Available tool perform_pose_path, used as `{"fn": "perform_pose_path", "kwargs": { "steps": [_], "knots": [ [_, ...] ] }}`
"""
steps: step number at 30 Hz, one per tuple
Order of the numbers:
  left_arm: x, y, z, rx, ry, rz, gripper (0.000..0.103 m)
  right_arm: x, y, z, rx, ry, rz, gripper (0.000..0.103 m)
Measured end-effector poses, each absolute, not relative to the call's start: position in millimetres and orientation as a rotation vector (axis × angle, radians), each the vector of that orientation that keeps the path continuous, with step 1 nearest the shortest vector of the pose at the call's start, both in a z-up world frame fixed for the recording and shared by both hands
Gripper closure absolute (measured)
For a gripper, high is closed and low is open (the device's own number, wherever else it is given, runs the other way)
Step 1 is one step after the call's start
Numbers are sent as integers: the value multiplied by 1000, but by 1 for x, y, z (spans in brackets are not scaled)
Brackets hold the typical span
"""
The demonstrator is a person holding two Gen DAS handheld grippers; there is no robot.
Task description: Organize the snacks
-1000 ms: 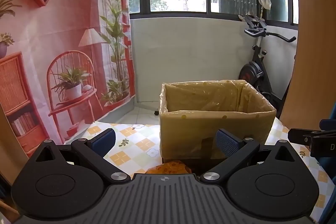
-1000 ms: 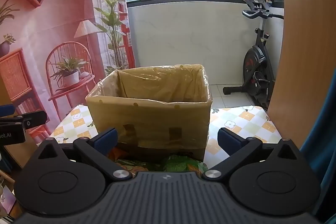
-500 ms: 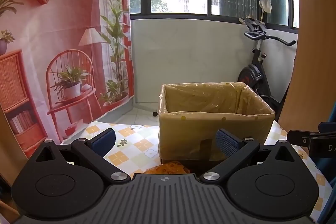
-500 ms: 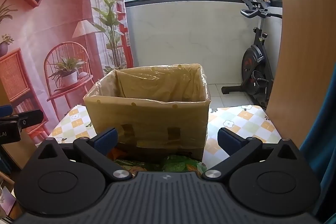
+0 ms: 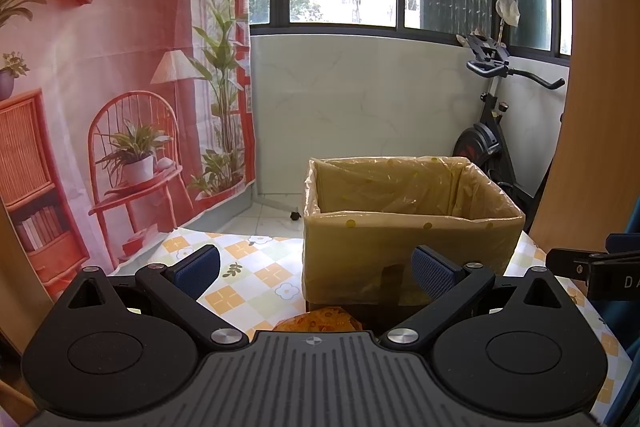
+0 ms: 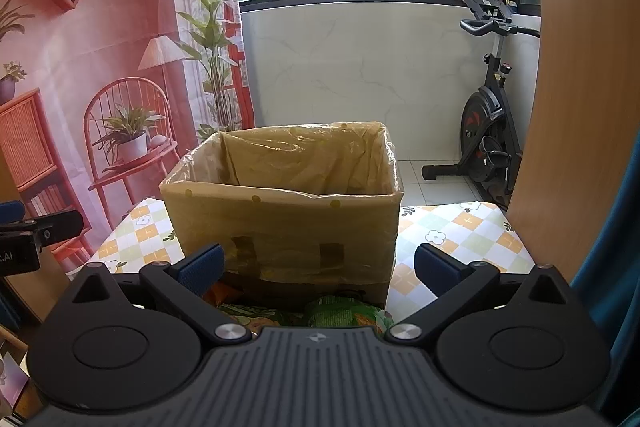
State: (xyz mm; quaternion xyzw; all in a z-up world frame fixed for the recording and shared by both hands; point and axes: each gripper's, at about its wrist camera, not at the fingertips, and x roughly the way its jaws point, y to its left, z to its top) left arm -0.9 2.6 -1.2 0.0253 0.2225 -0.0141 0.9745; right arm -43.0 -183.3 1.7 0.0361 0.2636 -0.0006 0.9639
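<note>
A cardboard box (image 5: 412,223) lined with yellowish plastic stands on the checked tablecloth (image 5: 248,291); the right wrist view shows the same box (image 6: 280,223) from its other side. My left gripper (image 5: 316,269) hangs open in front of the box, with an orange snack bag (image 5: 320,321) low between its fingers, mostly hidden by the gripper body. My right gripper (image 6: 318,265) is open too, with green snack bags (image 6: 344,311) and an orange one (image 6: 220,291) lying at the box's foot. Neither gripper holds anything.
An exercise bike (image 6: 488,131) stands on the tiled floor behind the table. A printed red backdrop (image 5: 100,107) hangs at the left, a wooden panel (image 6: 580,107) rises at the right. Each gripper's fingertip (image 5: 592,267) shows at the edge of the other's view.
Both views have drifted slightly; the box sits a little lower and nearer in the frames. Both grippers stay open and nothing was taken hold of.
</note>
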Motion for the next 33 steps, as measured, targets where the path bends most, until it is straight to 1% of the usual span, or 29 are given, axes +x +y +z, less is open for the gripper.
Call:
{"fn": "perform_pose_path", "kwargs": {
  "steps": [33],
  "knots": [
    [0,4,-3,47,452,-26,0,-42,-182,-1,72,535,2,0]
  ]
}}
